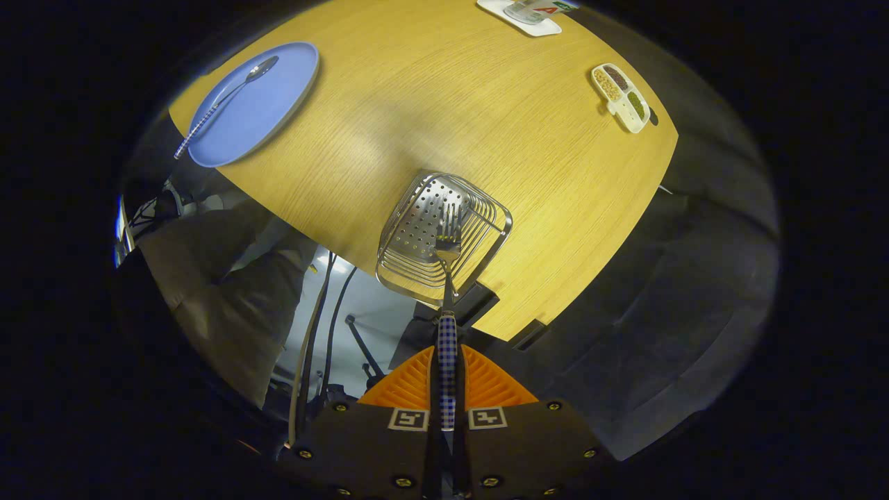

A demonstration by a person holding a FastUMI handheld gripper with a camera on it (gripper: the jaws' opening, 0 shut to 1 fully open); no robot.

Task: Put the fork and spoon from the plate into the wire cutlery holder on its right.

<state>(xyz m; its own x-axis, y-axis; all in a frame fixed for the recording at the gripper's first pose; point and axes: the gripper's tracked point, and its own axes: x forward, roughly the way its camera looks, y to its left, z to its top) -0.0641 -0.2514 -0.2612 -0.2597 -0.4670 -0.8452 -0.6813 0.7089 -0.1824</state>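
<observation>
1. The fork (448,278) hangs with its tines down, over the open top of the wire cutlery holder (437,239); its checkered handle is clamped between the two orange fingers (410,382).
2. The gripper (448,378) is closed on this handle, and both fingers press it.
3. The holder stands near the table (486,139) edge, just ahead of the fingers at 12 o'clock.
4. The spoon (226,101) lies on the blue plate (278,111), far away at about 10 o'clock from the holder.
5. A small divided dish (621,97) sits at about 2 o'clock.

Wooden table (444,104) bears blue plate (267,111), wire cutlery holder (417,236), compartment dish (621,97)
</observation>
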